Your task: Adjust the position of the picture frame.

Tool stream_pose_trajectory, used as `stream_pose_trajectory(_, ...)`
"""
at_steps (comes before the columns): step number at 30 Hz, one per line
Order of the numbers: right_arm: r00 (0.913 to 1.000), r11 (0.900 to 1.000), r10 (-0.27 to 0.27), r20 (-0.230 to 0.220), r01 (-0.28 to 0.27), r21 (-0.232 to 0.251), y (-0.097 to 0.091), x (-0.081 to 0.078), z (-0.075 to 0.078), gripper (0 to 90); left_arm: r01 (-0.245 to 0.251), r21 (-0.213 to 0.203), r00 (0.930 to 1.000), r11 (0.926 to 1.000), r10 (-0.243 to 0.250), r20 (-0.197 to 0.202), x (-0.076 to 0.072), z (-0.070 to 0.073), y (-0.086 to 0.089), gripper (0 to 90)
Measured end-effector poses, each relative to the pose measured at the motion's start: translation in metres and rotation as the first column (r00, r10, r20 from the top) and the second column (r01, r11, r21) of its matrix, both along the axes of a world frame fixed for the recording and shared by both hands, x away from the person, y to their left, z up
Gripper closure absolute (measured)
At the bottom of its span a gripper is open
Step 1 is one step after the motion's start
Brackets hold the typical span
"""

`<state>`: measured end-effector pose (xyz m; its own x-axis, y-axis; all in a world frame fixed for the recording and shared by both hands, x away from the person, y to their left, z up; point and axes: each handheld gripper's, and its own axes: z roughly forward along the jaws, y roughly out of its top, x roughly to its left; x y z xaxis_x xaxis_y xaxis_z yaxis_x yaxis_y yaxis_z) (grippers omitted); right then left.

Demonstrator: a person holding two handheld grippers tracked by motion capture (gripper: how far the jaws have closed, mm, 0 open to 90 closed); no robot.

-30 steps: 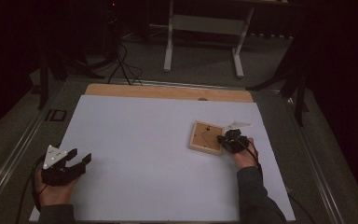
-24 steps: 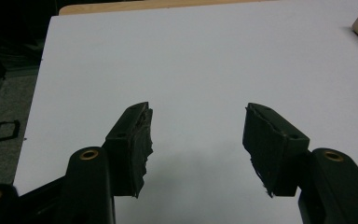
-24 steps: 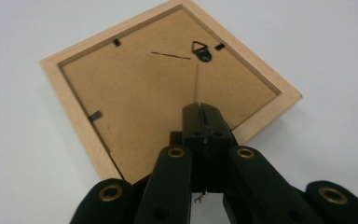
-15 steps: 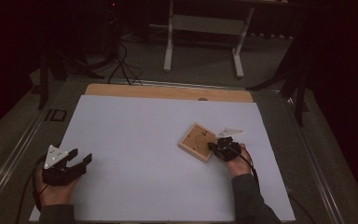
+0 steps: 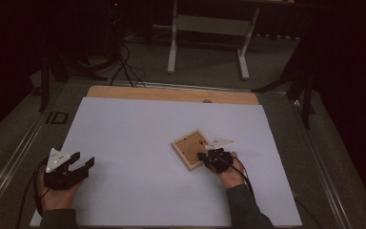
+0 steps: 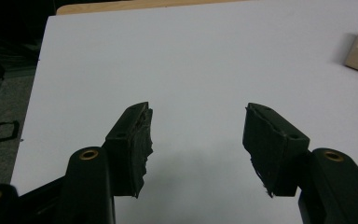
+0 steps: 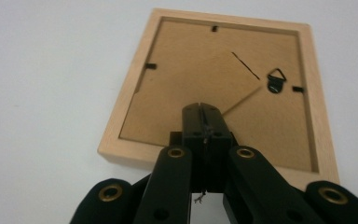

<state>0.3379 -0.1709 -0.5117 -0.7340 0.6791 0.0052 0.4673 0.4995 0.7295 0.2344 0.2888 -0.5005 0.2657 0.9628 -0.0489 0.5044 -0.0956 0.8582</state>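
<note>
A wide white sheet (image 5: 138, 157) covers most of the wooden table (image 5: 171, 93), whose bare edge shows as a strip along the far side. Beyond it, in the dim room, stands the pale metal leg frame of another table (image 5: 207, 33), with dark cables on the floor beside it.

On the right half of the sheet lies a small wooden picture frame (image 5: 191, 149), face down and turned corner-on to the person. In the right gripper view its brown backing board (image 7: 191, 74) faces up inside the light wood rim, with small black retaining tabs along the edges, a black hanging hook (image 7: 275, 81) near one side and a folded-in stand cut into the board.

The right gripper (image 5: 205, 157), held in the person's right hand (image 5: 232, 174), sits at the frame's near corner. Its jaws are pressed together with nothing visibly between them, their tips over the lower part of the backing board; whether they rest on the board cannot be told.

The left gripper (image 5: 82, 160) rests well apart, near the sheet's left front corner, in the person's left hand (image 5: 57, 195). Its jaws stand wide and hold nothing, pointing across bare sheet toward the frame
</note>
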Motion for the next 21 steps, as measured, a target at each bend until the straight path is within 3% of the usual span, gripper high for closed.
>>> stream_pose_trajectory(11,0.9950,0.9951,0.099,0.011,-0.099,0.002,0.038,-0.008,-0.001,89.9,0.017,0.011,0.9998,0.9998,-0.017,-0.005,0.001,-0.001,-0.004,41.7)
stream_pose_trajectory(21,0.9881,0.9879,0.149,0.040,-0.146,-0.051,0.078,-0.006,0.001,89.9,0.027,0.015,0.9996,0.9995,-0.027,-0.004,0.002,0.000,-0.006,41.7)
